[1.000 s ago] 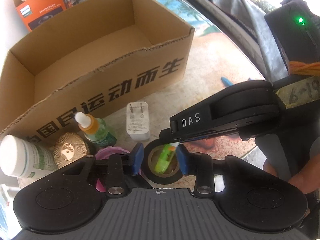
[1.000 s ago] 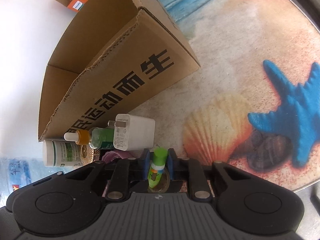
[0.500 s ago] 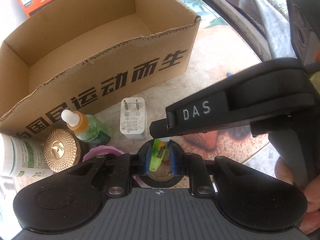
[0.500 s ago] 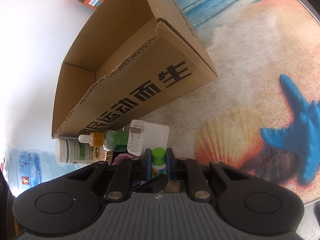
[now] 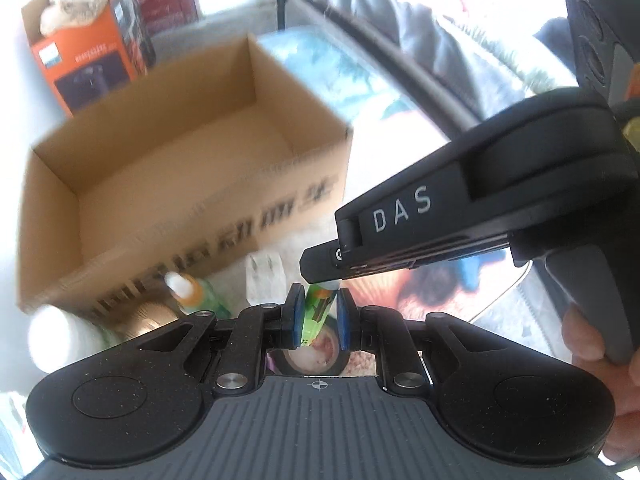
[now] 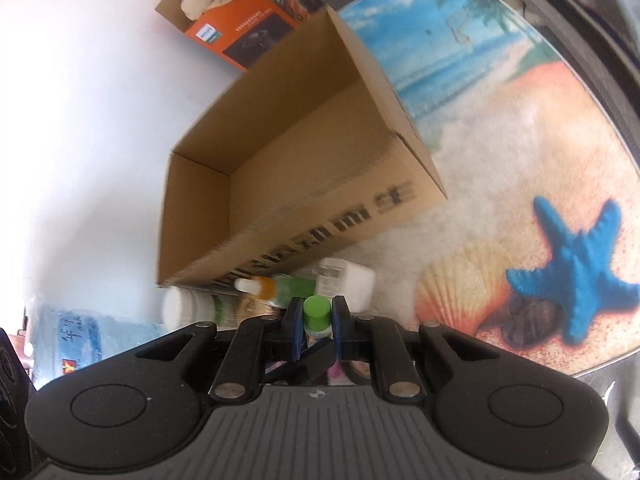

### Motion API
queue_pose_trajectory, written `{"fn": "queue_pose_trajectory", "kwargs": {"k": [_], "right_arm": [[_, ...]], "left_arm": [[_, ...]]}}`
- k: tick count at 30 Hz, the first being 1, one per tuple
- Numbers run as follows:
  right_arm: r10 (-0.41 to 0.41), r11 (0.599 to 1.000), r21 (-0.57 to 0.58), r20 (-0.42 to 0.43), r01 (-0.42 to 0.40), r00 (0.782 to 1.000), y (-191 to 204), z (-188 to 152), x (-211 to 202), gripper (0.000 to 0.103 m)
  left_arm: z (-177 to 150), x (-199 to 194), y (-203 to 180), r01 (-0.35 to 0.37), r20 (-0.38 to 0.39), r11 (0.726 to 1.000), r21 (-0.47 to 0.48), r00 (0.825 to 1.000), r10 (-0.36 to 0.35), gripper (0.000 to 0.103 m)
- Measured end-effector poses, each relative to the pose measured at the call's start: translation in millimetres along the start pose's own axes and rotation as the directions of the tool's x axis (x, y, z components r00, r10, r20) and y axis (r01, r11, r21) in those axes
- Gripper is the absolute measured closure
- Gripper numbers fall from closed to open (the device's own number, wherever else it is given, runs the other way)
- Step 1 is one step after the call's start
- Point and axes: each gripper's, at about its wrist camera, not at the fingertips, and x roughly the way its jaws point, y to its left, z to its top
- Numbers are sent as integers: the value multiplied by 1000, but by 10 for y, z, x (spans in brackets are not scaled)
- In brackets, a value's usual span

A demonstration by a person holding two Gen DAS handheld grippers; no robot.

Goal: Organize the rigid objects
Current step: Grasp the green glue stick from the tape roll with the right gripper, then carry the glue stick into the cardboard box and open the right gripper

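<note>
- Both the left tool (image 5: pixel 318 316) and the right tool (image 6: pixel 316 327) grip the green tube (image 5: pixel 316 312), now lifted above the tape roll (image 5: pixel 310 362).
- Cardboard box (image 5: pixel 180 184) at 11 o'clock, view blurred; apparently closer than before.

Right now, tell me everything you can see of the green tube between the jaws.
The green tube is a small stick-shaped item with a bright green flat-topped cap and a paler printed body bearing orange and dark marks, plastic by its look. It stands roughly upright, slightly tilted, above the tape roll. Both the left gripper and right gripper press their blue pads against it.
</note>
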Motion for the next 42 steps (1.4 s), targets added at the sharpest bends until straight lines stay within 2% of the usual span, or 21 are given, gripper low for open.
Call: {"fn": "queue_pose_trajectory", "kwargs": {"k": [3,6,9,12,14,16,19,21,22,26,32,34,35,36,37,42], "right_arm": [[28,999,-46,-1,-28,1000,285,152,-128,87],[86,990,-113,-19,-88,996,636,407,-115,87],[139,972,-183,-66,-149,988,999,755,84,87],[165,953,-233,-134,-193,977,1307,1109,438,87],[147,943,-271,-182,-193,972,1465,1312,755,87],[112,941,-286,-241,-181,964,1553,1451,1087,87],[84,951,-252,-344,-179,935,1546,1614,1621,87],[76,961,-212,-404,-175,911,1491,1688,1960,87],[56,964,-214,-418,-158,907,1471,1719,2102,87],[-7,964,-240,-445,-111,896,1396,1763,2584,87],[-18,972,-222,-396,-77,918,1320,1844,2879,84],[11,977,-194,-379,-91,925,1305,1886,2838,76],[25,977,-188,-363,-99,932,1306,1900,2786,63],[36,976,-190,-340,-106,940,1306,1916,2711,45],[41,974,-199,-314,-107,949,1313,1924,2618,39],[95,971,-189,-252,-145,963,1314,1948,2001,38]], "left_arm": [[127,-287,104,-35,38,999,-8,999,35,87],[292,-536,321,-106,74,994,-29,991,108,87],[513,-638,656,-168,83,980,-104,981,177,87],[743,-572,1049,-216,51,958,-188,972,229,87],[852,-408,1331,-226,7,942,-248,972,236,87],[938,-193,1623,-214,-55,919,-332,977,208,87],[961,110,1931,-226,-128,891,-395,973,190,85],[945,239,2051,-264,-172,875,-406,962,210,85],[933,256,2069,-280,-188,868,-411,957,220,85],[837,155,2059,-271,-179,855,-442,961,212,84],[722,-18,1946,-251,-154,860,-444,967,202,82],[705,-57,1931,-235,-137,863,-447,972,193,79],[696,-56,1933,-224,-126,864,-450,974,186,78],[686,-94,1916,-213,-116,865,-455,977,180,78],[670,-131,1905,-201,-105,864,-461,979,172,77],[578,-309,1903,-132,-35,872,-471,991,131,75]]}}
